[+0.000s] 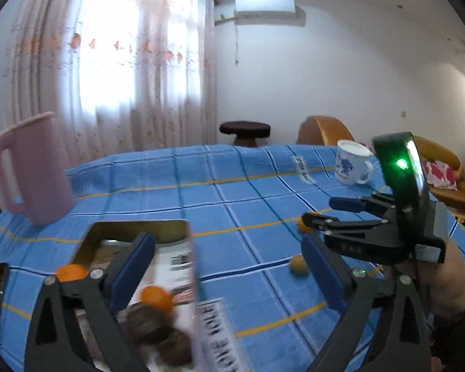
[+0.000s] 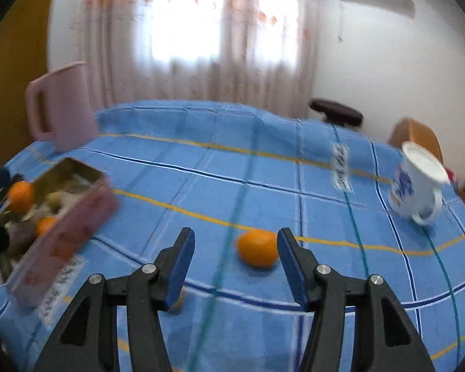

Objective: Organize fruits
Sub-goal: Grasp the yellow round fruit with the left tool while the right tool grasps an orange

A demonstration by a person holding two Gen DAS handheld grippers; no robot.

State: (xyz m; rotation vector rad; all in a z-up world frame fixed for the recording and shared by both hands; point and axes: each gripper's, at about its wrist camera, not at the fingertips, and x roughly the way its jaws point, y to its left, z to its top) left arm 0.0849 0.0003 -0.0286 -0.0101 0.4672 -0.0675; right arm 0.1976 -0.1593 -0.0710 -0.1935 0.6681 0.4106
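An open pink tin box [image 1: 183, 248] holds oranges [image 1: 156, 299] and brown fruits [image 1: 148, 322]. My left gripper [image 1: 228, 274] hangs open over the box's right edge with nothing between its fingers. In the right wrist view the box [image 2: 62, 235] sits at the left. One orange [image 2: 258, 248] lies on the blue checked tablecloth [image 2: 232, 170], between the spread fingers of my open right gripper [image 2: 235, 266] and close to the right pad; nothing presses on it. The left wrist view shows the right gripper [image 1: 325, 214] over that orange [image 1: 303, 226]. A smaller yellowish fruit [image 1: 299, 265] lies nearer.
A pink pitcher [image 1: 31, 170] stands at the table's far left, behind the box. A white and blue mug [image 2: 415, 183] stands at the far right. White paper labels [image 2: 341, 167] lie on the cloth. A dark stool [image 1: 245, 130] and orange chairs stand beyond the table.
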